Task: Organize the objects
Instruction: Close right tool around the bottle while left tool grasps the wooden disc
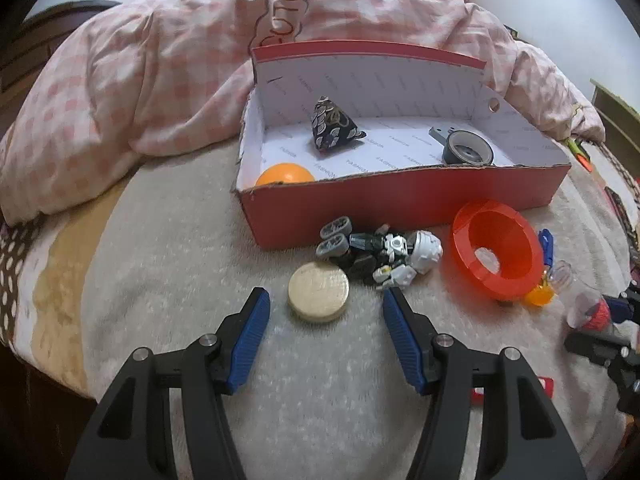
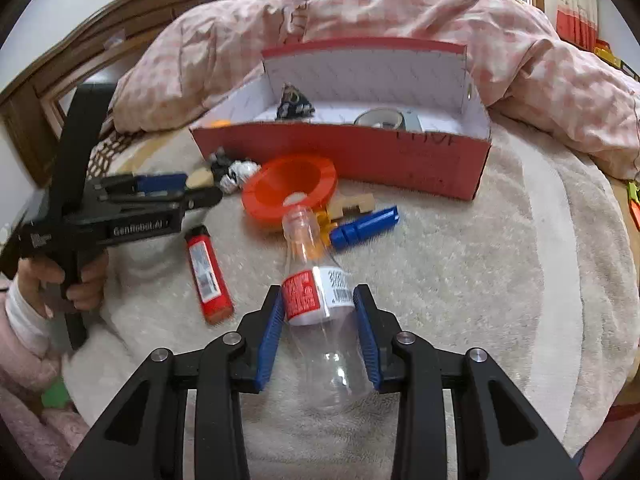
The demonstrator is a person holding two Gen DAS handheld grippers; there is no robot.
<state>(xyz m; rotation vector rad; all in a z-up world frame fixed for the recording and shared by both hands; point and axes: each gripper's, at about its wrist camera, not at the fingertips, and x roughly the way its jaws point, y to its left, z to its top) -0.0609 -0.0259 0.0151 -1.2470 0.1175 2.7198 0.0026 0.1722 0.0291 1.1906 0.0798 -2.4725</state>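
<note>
In the left wrist view my left gripper (image 1: 325,296) is open, and a round gold disc (image 1: 318,297) lies on the blanket between its blue fingertips (image 1: 260,300), untouched by either. My right gripper (image 2: 318,294) is shut on a clear plastic bottle (image 2: 304,240) at its red and white label, with the neck pointing away toward the box. Beyond both stands the open red box (image 1: 400,204), which holds an orange ball (image 1: 285,174), a patterned pyramid pouch (image 1: 334,126) and a tape roll (image 1: 468,154).
A toy robot (image 1: 380,254) and an orange funnel (image 1: 496,248) lie in front of the box. A red lighter (image 2: 208,276), a blue cylinder (image 2: 364,226) and a wooden piece (image 2: 352,204) lie on the cream blanket. A pink checked quilt (image 1: 160,80) is heaped behind the box.
</note>
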